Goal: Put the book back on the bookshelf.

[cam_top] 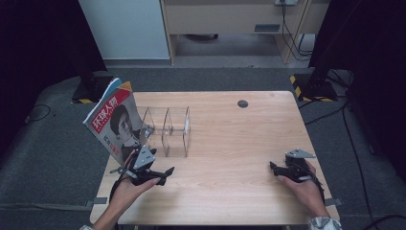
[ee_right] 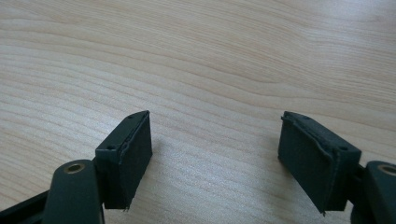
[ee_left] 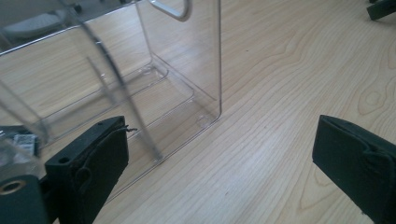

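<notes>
A clear acrylic rack (cam_top: 174, 132) with several upright dividers stands on the wooden table (cam_top: 230, 143), left of centre. A magazine (cam_top: 115, 124) with a red-and-white cover leans tilted in the rack's leftmost slot, jutting past the table's left edge. My left gripper (cam_top: 165, 175) sits just in front of the rack, below the magazine, open and holding nothing. In the left gripper view the rack (ee_left: 187, 70) lies ahead of the left gripper (ee_left: 217, 135), its near corner between the spread jaws. My right gripper (cam_top: 274, 168) rests near the table's right front, open over bare wood (ee_right: 196, 56), its jaws (ee_right: 215, 126) wide apart.
A dark round cable hole (cam_top: 242, 103) sits near the table's far edge. Black stand bases (cam_top: 311, 88) flank the far corners on the grey floor. A pale cabinet (cam_top: 230, 19) stands behind. Bare wood stretches between the two grippers.
</notes>
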`<state>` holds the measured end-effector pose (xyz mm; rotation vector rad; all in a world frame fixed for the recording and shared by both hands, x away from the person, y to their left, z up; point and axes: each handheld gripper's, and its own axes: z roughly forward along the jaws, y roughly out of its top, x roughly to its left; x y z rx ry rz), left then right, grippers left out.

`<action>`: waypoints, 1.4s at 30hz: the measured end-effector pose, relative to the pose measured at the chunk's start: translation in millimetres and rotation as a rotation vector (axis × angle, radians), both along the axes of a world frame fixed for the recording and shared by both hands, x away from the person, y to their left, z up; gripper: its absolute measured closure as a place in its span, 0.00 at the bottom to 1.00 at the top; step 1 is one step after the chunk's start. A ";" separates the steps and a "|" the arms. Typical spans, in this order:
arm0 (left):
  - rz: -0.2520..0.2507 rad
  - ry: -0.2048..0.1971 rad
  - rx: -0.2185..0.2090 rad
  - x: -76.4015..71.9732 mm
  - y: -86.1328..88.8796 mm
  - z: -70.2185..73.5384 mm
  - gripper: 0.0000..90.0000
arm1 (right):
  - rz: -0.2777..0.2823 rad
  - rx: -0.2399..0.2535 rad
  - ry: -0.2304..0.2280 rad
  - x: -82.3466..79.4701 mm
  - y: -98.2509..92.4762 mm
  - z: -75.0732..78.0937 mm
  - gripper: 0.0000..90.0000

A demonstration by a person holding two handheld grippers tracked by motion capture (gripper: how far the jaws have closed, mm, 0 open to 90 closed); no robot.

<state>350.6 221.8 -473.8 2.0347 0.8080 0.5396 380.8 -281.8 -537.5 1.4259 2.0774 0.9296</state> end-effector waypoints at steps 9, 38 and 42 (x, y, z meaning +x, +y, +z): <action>-0.040 0.010 0.003 12.0 -29.5 -1.3 0.04 | 0.002 0.000 0.000 0.0 -0.1 0.0 0.29; -0.185 0.031 0.014 22.6 -112.9 -11.6 0.04 | 0.008 0.000 0.001 0.0 0.2 -0.2 0.27; -0.198 0.041 0.023 23.7 -122.3 -14.5 0.04 | 0.010 -0.003 -0.001 0.2 0.0 -0.2 0.27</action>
